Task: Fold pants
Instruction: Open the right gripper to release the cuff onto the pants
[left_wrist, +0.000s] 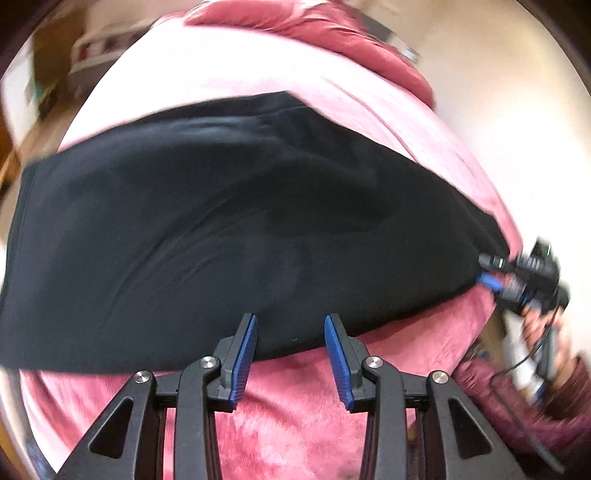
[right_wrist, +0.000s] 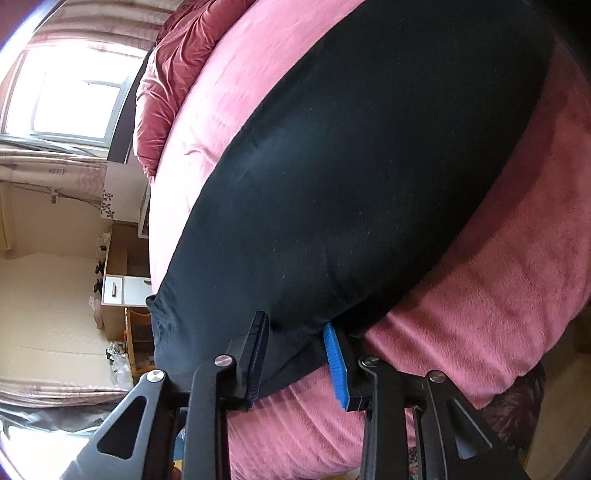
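Observation:
The black pants (left_wrist: 229, 236) lie spread across a pink blanket (left_wrist: 295, 413) on the bed. My left gripper (left_wrist: 291, 317) is open, its blue pads just at the near edge of the pants, holding nothing. My right gripper (left_wrist: 487, 273) shows in the left wrist view at the right end of the pants. In the right wrist view the right gripper (right_wrist: 295, 325) stands open with an end of the pants (right_wrist: 369, 166) lying between its fingers; the left finger (right_wrist: 258, 350) sits over the cloth, the blue right pad (right_wrist: 334, 362) partly under it.
A crumpled dark pink duvet (right_wrist: 166, 81) lies at the far end of the bed. Beside the bed are a window (right_wrist: 70, 92), a white and wood cabinet (right_wrist: 122, 288) and a pale floor (right_wrist: 48, 314). The person's hand (left_wrist: 535, 332) holds the right gripper.

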